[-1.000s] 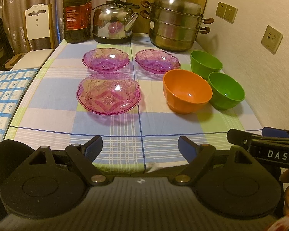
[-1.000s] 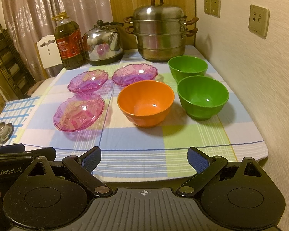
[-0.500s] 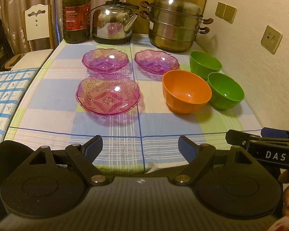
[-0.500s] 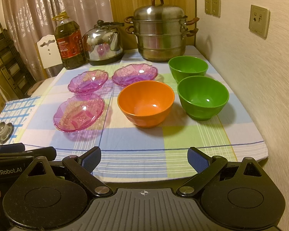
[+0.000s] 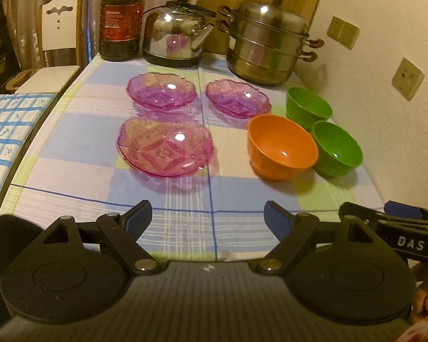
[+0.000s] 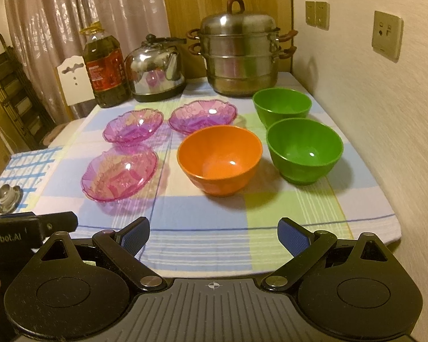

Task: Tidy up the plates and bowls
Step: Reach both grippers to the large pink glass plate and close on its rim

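Three purple glass plates lie on the checked tablecloth: a near one (image 5: pixel 165 151) (image 6: pixel 119 171), a far left one (image 5: pixel 161 89) (image 6: pixel 133 125) and a far right one (image 5: pixel 238 97) (image 6: pixel 203 116). An orange bowl (image 5: pixel 282 149) (image 6: pixel 219 163) stands right of them, with a near green bowl (image 5: pixel 337 148) (image 6: pixel 304 150) and a far green bowl (image 5: pixel 308 106) (image 6: pixel 282 106) beside it. My left gripper (image 5: pixel 208 219) is open and empty over the table's front edge. My right gripper (image 6: pixel 214 232) is open and empty there too, to the right.
At the back stand an oil bottle (image 5: pixel 122 17), a steel kettle (image 5: pixel 177 40) and a stacked steel steamer pot (image 5: pixel 266 45). A wall with sockets (image 6: pixel 386 35) runs along the right. A white chair (image 5: pixel 60 40) and a blue checked surface (image 5: pixel 8 131) are at the left.
My left gripper has tilted and shifted slightly, so the dishes sit a little further right in its view. The right gripper has moved slightly forward. Both stay open.
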`<state>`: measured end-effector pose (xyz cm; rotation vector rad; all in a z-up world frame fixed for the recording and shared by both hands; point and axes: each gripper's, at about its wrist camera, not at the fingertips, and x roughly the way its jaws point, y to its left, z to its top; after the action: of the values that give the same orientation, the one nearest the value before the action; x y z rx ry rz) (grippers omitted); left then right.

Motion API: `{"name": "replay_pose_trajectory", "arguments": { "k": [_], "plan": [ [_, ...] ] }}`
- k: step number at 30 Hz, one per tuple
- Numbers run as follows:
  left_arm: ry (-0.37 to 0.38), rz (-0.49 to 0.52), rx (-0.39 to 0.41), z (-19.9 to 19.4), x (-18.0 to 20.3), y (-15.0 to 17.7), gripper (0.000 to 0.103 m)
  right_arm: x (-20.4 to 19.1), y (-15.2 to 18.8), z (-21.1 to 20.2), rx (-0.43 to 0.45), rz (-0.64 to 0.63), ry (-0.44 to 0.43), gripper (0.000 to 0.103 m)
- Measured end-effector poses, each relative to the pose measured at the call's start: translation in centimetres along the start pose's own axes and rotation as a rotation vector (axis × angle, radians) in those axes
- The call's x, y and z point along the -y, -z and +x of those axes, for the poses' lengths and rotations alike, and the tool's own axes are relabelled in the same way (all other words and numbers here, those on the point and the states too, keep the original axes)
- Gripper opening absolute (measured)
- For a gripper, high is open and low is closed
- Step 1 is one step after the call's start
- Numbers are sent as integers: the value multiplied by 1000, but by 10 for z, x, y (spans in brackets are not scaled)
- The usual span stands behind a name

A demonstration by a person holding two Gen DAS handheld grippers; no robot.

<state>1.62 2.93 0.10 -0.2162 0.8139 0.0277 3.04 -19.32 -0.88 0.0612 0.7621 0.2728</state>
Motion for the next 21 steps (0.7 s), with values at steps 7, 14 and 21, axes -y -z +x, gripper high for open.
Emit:
{"name": "replay_pose_trajectory", "arguments": {
  "k": [7, 14, 21],
  "plan": [
    [-66, -5, 19, 18, -37, -27, 84, -15, -16, 21, 18, 1, -46, 96],
    [-86, 8, 6, 50, -76, -60, 84, -44, -35, 63, 4, 44, -115, 96],
    [-81, 11, -52, 98, -102, -80, 84, -70, -43, 118, -37, 59, -117, 96]
  ]
}}
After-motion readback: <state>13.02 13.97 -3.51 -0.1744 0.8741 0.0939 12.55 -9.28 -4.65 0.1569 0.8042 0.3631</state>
